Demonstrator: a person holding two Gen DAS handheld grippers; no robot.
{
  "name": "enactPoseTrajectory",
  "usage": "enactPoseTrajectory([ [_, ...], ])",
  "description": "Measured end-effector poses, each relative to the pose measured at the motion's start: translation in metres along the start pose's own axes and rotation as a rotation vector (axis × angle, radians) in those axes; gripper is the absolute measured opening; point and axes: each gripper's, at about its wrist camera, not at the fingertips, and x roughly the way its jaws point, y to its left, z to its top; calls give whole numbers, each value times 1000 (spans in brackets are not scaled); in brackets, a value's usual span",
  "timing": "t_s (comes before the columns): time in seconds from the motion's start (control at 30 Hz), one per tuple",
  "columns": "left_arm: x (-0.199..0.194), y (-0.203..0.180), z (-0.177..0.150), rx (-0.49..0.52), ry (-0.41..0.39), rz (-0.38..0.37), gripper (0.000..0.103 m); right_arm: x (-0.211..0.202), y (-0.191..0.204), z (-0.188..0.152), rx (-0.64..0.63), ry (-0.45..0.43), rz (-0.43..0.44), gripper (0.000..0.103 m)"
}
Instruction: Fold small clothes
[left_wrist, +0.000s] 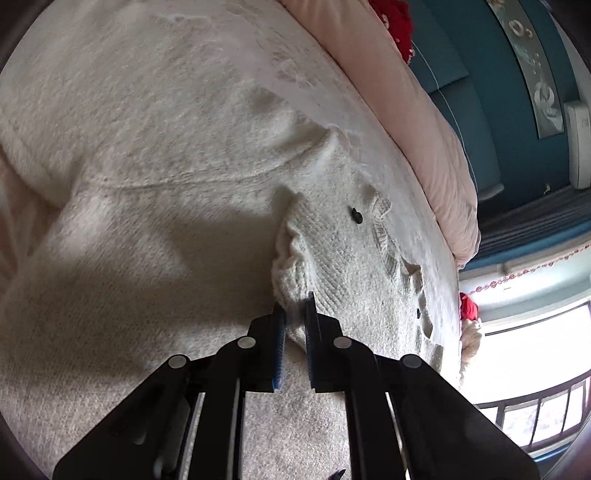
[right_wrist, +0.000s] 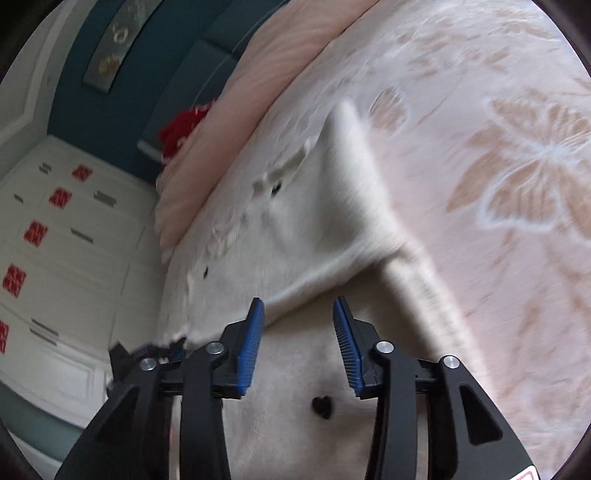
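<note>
A bed (right_wrist: 517, 129) with a pink butterfly-patterned cover carries a fluffy white cardigan (left_wrist: 184, 229), which lies spread over most of the cover, reaching close to the pink quilt (left_wrist: 424, 122) rolled along the far edge of the bed. The cardigan's length seems to run along that edge, though blur makes this hard to settle; one sleeve (right_wrist: 354, 177) lies folded across the body, slanting toward the far edge.

The left gripper (left_wrist: 295, 306) tilts down toward the bed, its jaws pinched nearly together on the ribbed cuff (left_wrist: 291, 258). The right gripper (right_wrist: 297, 310) also slants downward over the cardigan, its blue-padded jaws about half apart and holding nothing. A small dark heart-shaped button (right_wrist: 322, 405) sits on the knit below them.
</note>
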Motion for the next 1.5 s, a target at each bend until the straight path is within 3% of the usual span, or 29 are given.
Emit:
enactPoseTrajectory([
  [0.1, 0, -11, 2, 22, -3, 1, 9, 23, -2, 8, 37, -13, -47, 47],
  [0.17, 1, -19, 9, 39, -3, 0, 9, 24, -12, 18, 109, -69, -23, 39],
  [0.2, 0, -23, 12, 51, -5, -4, 8, 23, -17, 26, 160, -103, 3, 6],
  [0.27, -8, -34, 18, 83, -32, -41, 8, 14, -25, 36, 208, -185, 64, 7],
  [0.37, -27, -44, 23, 132, -110, -111, 8, -8, -13, 37, 133, -296, 92, 6],
  [0.43, -20, -37, 24, 155, -113, -36, 6, -4, -24, 32, 104, -260, 5, 6],
  [0.5, 7, -9, 22, 106, -23, 66, 5, 15, -49, 24, 147, -140, -106, 2],
  [0.53, 15, 7, 19, 65, 10, 75, 0, 11, -51, 22, 160, -152, -73, 3],
  [0.63, 3, 22, 15, 7, -11, -8, 0, -3, -43, 22, 164, -109, -78, 14],
  [0.7, -9, 22, 13, -40, -12, -47, 0, -20, -36, 16, 115, -98, -131, 20],
  [0.77, -19, 11, 10, -23, -13, -86, 4, -46, -26, 3, 45, -161, -204, 22],
  [0.8, -22, 2, 9, -2, -8, -92, 13, -56, -14, 1, -27, -209, -239, 22],
  [0.83, -22, -6, 7, 13, 1, -91, 34, -58, -3, 1, -84, -222, -256, 22],
  [0.9, -12, -21, 4, 40, 17, -39, 61, -51, 25, 7, -200, -204, -278, 22],
  [0.97, 4, -30, 0, 75, 35, 41, 61, -24, 44, 14, -313, -161, -318, 22],
  [1.03, 22, -26, -3, 86, 60, 123, 43, 13, 36, 24, -367, -90, -441, 19],
  [1.07, 24, -23, -4, 84, 51, 139, 42, 28, 28, 25, -351, -53, -487, 16],
  [1.1, 23, -22, -4, 78, 47, 126, 41, 43, 24, 28, -315, -10, -511, 16],
  [1.17, 11, -14, -1, 51, 53, 80, 41, 33, 31, 24, -319, -46, -493, 16],
  [1.27, -19, 7, 7, 21, 20, 18, 42, 7, 41, 7, -351, -102, -508, 20],
  [1.33, -59, 32, 16, 12, -49, 14, 45, -5, 42, -15, -370, -123, -477, 24],
  [1.4, -93, 60, 28, -2, -120, 61, 48, -18, 50, -45, -409, -121, -453, 36],
  [1.5, -151, 122, 56, -110, -255, 177, 60, -14, 69, -98, -513, -90, -429, 38],
])
